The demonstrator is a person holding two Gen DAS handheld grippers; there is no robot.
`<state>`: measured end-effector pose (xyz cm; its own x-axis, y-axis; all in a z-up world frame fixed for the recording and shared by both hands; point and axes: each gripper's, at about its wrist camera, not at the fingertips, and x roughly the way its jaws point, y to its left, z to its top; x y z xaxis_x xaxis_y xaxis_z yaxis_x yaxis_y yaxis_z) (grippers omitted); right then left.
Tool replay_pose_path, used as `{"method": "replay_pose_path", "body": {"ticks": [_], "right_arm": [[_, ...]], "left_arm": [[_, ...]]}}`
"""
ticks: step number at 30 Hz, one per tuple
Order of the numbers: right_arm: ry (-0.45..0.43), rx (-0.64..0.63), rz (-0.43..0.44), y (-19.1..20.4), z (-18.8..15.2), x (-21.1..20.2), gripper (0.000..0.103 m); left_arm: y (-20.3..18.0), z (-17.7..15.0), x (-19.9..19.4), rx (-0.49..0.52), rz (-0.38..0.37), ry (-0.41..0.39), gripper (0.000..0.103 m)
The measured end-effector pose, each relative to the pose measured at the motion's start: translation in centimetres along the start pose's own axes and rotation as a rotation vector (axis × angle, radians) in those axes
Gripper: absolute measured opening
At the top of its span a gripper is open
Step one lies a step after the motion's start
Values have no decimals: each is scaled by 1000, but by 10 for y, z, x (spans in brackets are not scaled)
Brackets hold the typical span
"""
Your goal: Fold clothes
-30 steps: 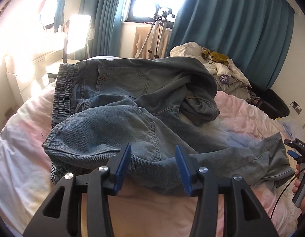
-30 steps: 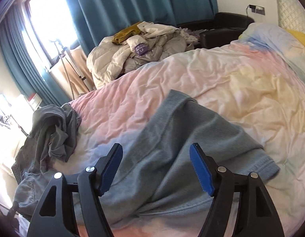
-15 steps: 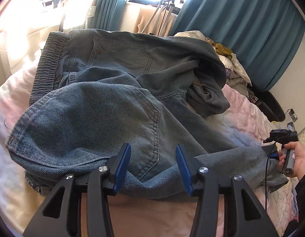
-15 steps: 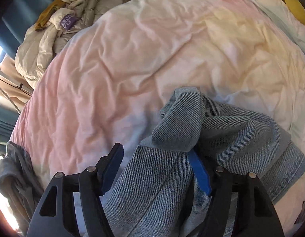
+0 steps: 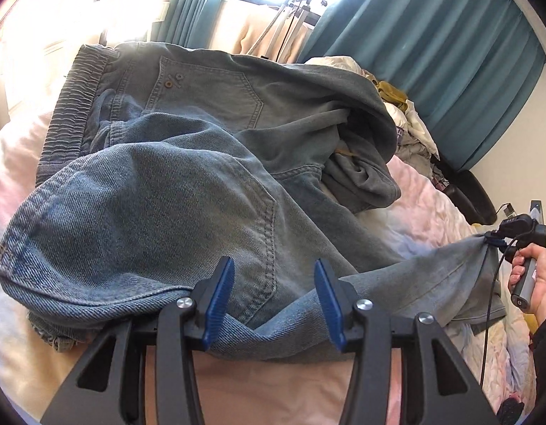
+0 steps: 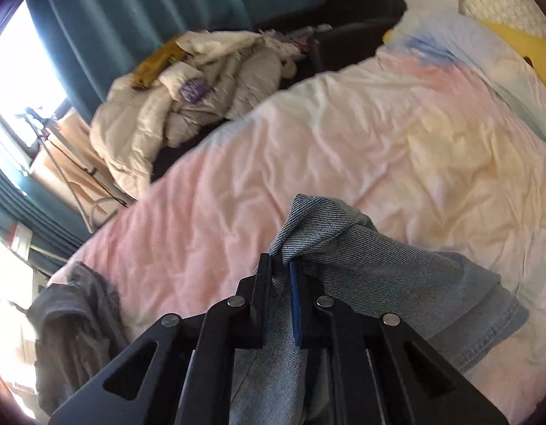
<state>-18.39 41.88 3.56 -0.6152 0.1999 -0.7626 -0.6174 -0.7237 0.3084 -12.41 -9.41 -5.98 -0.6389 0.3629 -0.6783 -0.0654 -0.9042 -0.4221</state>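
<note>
Right gripper (image 6: 280, 265) pinches jeans (image 5: 173, 212) leg hem, lifted off bed (image 6: 379, 148); left gripper (image 5: 274, 301) spread over the jeans' edge.

**Jeans across the bed, one leg out to my right**

I see the jeans (image 5: 188, 191) spread on the bed (image 6: 396, 148), waistband at the far left. In front of them sits my left gripper (image 5: 274, 294). My right gripper (image 6: 280, 265) pinches a leg's hem at the right. A clothes pile (image 6: 202, 99) lies beyond the bed.

bare duvet (image 6: 396, 148) lies beyond the jeans (image 5: 149, 219); laundry pile (image 6: 202, 95) crowds its edge.
</note>
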Motion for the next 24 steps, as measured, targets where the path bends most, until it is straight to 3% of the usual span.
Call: {"method": "replay_pose_path", "body": {"ticks": [3,8,10,13,17,19,21,24], "right_arm": [[-160,-62,150,11,9,-56,8],[-314,-104,217,-14,-13,-124,8],[-285,-6,222,-53,-30,-124,7],[-162,113,173,-117,-64,-96,7],[91,254,131,-190,-106,-42,7],[202,271,124,-203,-117,-24,7],[201,185,127,-192,-113,-20,10],[101,39,152,-169,-108,-24,13]], "left_arm": [[1,1,-9,-13,-25,-27,48],[3,2,-19,-36,-23,-40,48],[4,1,-20,-42,-16,-30,48],[3,-1,-24,-38,-14,-14,48],[1,-10,-37,-5,0,-11,48],[-1,-15,-43,6,8,-8,48],[-4,-19,-47,16,5,-7,48],[-12,-21,-51,46,15,-23,48]]}}
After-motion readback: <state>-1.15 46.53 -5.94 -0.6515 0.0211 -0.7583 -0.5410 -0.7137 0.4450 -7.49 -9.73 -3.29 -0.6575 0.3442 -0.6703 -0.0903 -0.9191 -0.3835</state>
